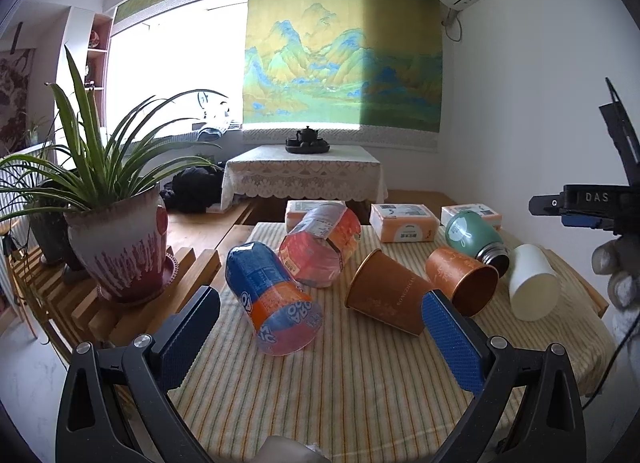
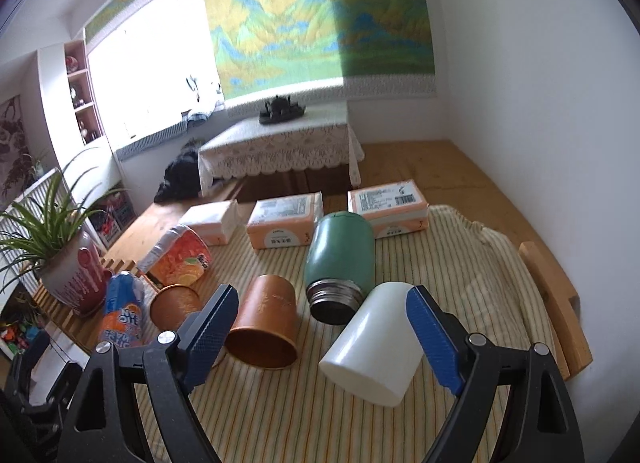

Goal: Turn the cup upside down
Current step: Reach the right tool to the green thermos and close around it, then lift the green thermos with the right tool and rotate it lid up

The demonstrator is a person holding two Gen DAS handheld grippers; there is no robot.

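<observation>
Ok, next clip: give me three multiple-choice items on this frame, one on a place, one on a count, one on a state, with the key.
1. Where does the green flask lie?
A. between the nearer brown cup and the white cup
B. on the lace-covered table
C. in the plant pot

2. How many brown paper cups lie on the striped cloth?
A. one
B. two
C. four

3. How is the right gripper?
A. shut on the white cup
B. shut on the flask
C. open, holding nothing

Key: 1 A, the flask's open mouth sits between them; 2 B, the second one lies further left; 3 C, its fingers are spread wide above the cloth.
</observation>
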